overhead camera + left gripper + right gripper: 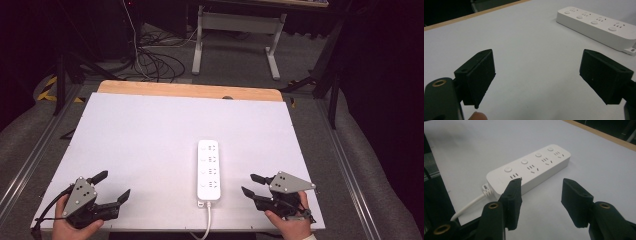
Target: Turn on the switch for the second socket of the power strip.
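Two grippers sit at the near edge, one in each hand, and I count one power strip between them. Left gripper is down at about seven o'clock on the table, jaws spread wide with nothing between them; in the left gripper view I see bare white surface through the gap. Right gripper sits at about five o'clock, jaws also apart and holding nothing; in the right gripper view they aim toward the strip's near end without touching it.

Power strip, white, lies flat just right of centre in the near half of the table. I count four socket groups and four round buttons on it. Its long axis runs six to twelve o'clock, cord end toward me, and one white cord drops off the near edge at six.

Room to work: wide open white surface to the strip's left, from nine round to twelve, and a narrower bare band on its right before the table's side edge. Farthest out, a bare wooden strip marks the far edge at twelve.
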Demonstrator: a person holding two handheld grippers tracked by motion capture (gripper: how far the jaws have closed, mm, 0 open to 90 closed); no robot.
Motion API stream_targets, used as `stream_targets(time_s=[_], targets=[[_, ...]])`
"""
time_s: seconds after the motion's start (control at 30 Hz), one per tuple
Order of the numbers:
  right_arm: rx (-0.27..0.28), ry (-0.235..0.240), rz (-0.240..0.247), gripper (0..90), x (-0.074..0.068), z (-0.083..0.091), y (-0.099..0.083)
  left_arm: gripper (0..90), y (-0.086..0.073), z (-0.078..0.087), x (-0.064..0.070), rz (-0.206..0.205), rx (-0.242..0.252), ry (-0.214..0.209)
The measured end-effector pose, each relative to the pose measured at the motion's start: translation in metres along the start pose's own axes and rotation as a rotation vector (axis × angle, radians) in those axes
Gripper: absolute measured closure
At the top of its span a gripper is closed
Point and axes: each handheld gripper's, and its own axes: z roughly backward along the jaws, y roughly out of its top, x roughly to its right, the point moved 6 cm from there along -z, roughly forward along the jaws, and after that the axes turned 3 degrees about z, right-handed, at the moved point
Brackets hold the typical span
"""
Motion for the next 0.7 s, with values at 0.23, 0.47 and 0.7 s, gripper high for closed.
stream_targets(time_s=[0.23,0.47,0.7], targets=[[0.005,0.038,0.011,52.3,-0.002,-0.010,0.020,13.4,-0.001,0.000,0.000,0.000,-0.005,0.003],[0.010,0.075,0.024,55.1,-0.007,-0.022,0.036,13.5,-0.001,-0.001,0.000,-0.003,-0.006,0.002],[-0.006,0.090,0.027,56.4,-0.008,-0.042,0.047,13.5,-0.001,-0.001,0.000,-0.003,-0.006,0.003]])
